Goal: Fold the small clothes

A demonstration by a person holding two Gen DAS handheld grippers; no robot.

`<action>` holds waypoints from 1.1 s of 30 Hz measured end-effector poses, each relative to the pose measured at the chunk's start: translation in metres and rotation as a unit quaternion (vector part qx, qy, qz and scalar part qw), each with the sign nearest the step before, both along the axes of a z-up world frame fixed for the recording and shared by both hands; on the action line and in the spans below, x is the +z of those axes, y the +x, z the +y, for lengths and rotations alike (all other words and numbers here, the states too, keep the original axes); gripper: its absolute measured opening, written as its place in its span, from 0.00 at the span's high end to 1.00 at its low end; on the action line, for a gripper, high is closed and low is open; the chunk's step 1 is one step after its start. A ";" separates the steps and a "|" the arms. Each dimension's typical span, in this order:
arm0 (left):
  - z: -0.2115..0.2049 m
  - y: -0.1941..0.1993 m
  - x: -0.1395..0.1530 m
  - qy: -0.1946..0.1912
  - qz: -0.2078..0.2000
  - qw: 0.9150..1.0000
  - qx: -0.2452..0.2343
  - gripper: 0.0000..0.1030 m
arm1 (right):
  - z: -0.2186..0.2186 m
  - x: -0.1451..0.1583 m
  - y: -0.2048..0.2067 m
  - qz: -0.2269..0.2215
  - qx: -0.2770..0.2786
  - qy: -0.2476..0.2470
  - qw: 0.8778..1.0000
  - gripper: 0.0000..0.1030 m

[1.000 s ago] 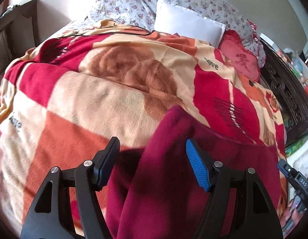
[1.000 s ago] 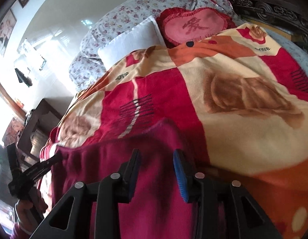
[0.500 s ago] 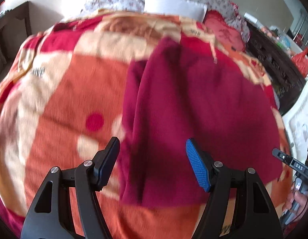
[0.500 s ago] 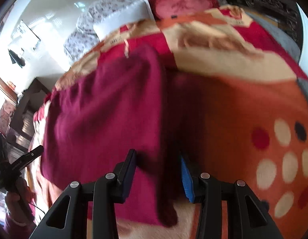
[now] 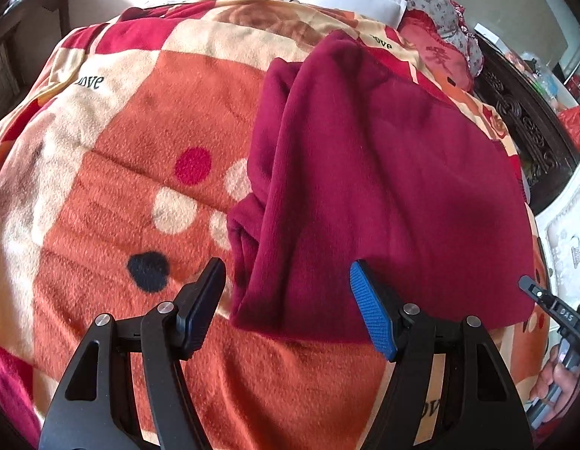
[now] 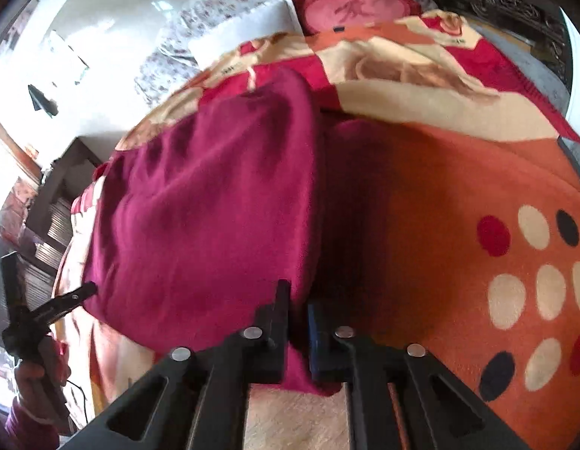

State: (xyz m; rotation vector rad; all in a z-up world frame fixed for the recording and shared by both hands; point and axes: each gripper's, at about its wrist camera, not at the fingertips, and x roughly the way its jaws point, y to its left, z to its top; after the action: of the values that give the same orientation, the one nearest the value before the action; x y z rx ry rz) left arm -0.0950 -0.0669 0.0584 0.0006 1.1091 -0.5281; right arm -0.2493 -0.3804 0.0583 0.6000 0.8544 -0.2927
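On the near side of the orange patterned blanket (image 5: pixel 113 172), the dark red fleece garment (image 5: pixel 383 187) now lies spread. My right gripper (image 6: pixel 298 315) has pinched its near edge; my left gripper (image 5: pixel 286 300) hangs wide open, empty. Next comes folding.

Brightness: daylight is filling both views, colours reading vivid on the blanket (image 5: pixel 121 195).
Source: light is pouring in from the left of the right wrist view, washing the wall (image 6: pixel 102 18) to white.
Glare: the wall is blowing out; detail there is being lost.
Shadows: a dark shadow is lying on the blanket just right of the maroon garment (image 6: pixel 200 202).
Blur: the right wrist view is smearing throughout; the left wrist view is staying crisp on the maroon garment (image 5: pixel 383 172).
Distortion: fisheye bending is curving the edges, with black vignette in the corners.
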 end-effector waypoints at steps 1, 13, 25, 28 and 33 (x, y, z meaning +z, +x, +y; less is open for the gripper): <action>0.001 0.000 0.000 0.001 -0.002 1.000 0.000 0.33 | 0.002 0.002 -0.002 0.001 -0.002 -0.010 1.000 0.94; 0.006 -0.007 -0.001 0.004 -0.015 1.000 0.014 0.33 | -0.002 0.020 -0.009 0.018 -0.044 0.000 0.999 0.90; 0.013 -0.008 0.012 -0.009 -0.030 0.999 0.021 0.33 | 0.037 0.029 0.050 0.016 0.020 0.012 1.000 0.62; 0.015 -0.005 0.009 -0.011 -0.024 0.999 0.024 0.33 | 0.050 0.025 0.072 0.020 0.043 0.014 0.999 0.61; 0.014 0.000 0.004 -0.011 -0.016 0.999 0.027 0.33 | 0.070 0.018 0.106 0.030 0.078 0.007 0.996 0.61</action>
State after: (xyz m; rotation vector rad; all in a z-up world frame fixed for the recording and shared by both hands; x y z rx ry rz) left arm -0.0945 -0.0525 0.0625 -0.0407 1.0694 -0.4910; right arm -0.1433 -0.3101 0.0766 0.5367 0.9565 -0.1638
